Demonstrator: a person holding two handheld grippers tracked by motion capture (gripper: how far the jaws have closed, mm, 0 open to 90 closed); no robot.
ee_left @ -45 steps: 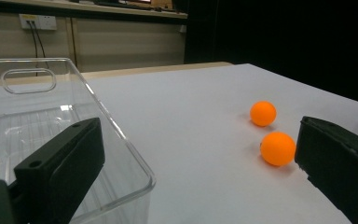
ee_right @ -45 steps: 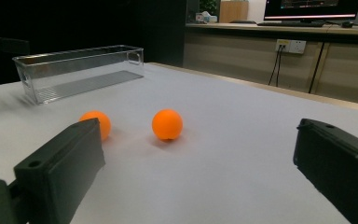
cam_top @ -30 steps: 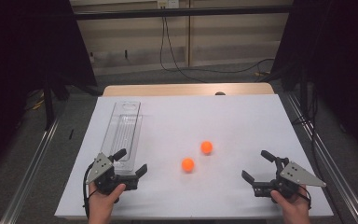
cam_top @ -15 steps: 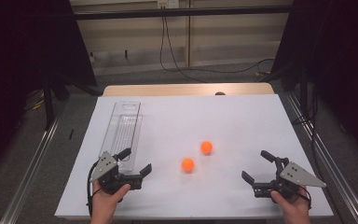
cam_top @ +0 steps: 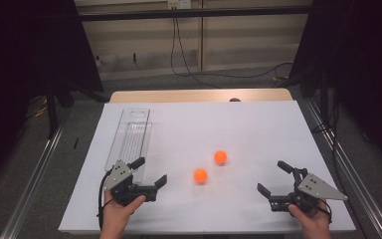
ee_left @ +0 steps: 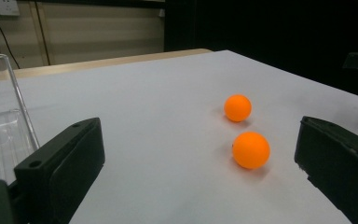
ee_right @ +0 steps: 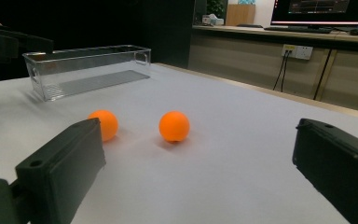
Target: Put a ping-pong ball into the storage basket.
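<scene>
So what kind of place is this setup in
Most likely a lab or test workspace: a white-covered table with two orange balls and a clear tray, dark curtains around it, and a desk with monitors nearby.

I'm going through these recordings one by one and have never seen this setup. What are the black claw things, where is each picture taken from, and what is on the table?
No robot is at work here: a person holds a hand-held black two-jaw tool in each hand. The high view looks down from above the person's side, so the left gripper sits at its lower left and the right gripper at its lower right.

The two gripper views come from cameras riding on those tools; the black blocks at their bottom corners are each tool's own jaws. Both stand wide apart and hold nothing.

On the white table sheet lie two small orange balls, the nearer ball and the farther ball, apart from each other. A long clear plastic tray lies at the left, with nothing visible inside it. The left gripper points toward the balls.
</scene>
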